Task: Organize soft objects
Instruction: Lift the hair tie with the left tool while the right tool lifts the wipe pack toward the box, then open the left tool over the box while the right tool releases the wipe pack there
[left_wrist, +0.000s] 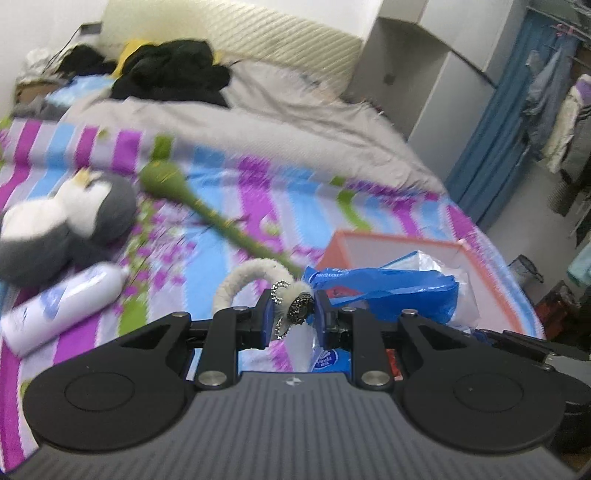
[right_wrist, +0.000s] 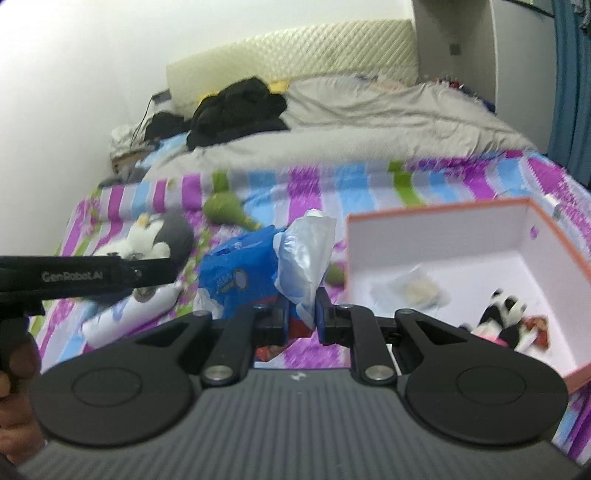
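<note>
While both grippers hang above the striped bedspread (right_wrist: 332, 192) | left gripper (left_wrist: 293, 314) pinches a white fuzzy headband (left_wrist: 243, 280) | right gripper (right_wrist: 302, 314) pinches a blue tissue pack (right_wrist: 240, 269) by its plastic wrap | right, orange-rimmed box (right_wrist: 436, 218): panda plush (right_wrist: 506, 310), pale bagged item (right_wrist: 417, 288) | far left on bed: penguin plush (left_wrist: 74, 218).

One penguin plush (left_wrist: 70, 218); one panda plush (right_wrist: 504, 314); one box (right_wrist: 436, 236); one white bottle (left_wrist: 62, 306); one blue bag (right_wrist: 240, 269).
</note>
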